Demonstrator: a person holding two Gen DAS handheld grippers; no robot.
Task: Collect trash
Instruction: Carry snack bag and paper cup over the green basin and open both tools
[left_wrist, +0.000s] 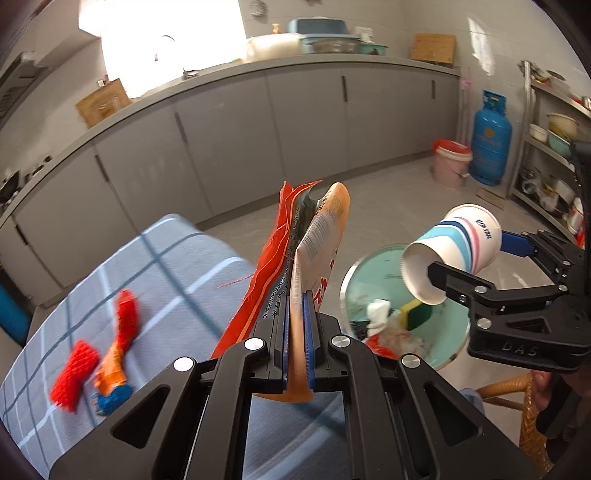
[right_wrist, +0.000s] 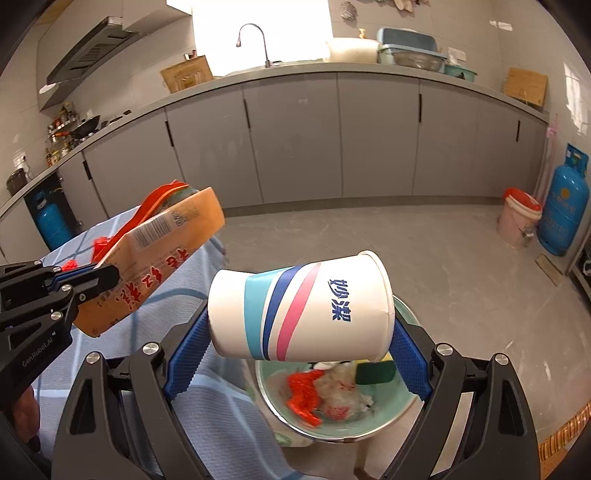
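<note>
A kitchen of grey cabinets (right_wrist: 295, 140), a blue gas cylinder (right_wrist: 563, 210) and a checked tablecloth (left_wrist: 122, 280) strewn with red scraps (left_wrist: 75, 374) is seen behind a mint-green bin (right_wrist: 384, 421) already holding a sponge (right_wrist: 375, 373) and wrappers. Snack packets (left_wrist: 314, 251) are clamped edge-on in the left gripper (left_wrist: 298, 332), their long axis pointing up and away. A striped paper cup (right_wrist: 303, 306) is held on its side over the bin between the spread pads of the right gripper (right_wrist: 299, 350), its mouth tilted down towards the left gripper.

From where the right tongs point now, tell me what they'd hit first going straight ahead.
Beyond the paper cup they already grip, the right tongs look clear of anything close. The line seems to run over the floor toward the grey cabinets, though depth is hard to judge.
</note>
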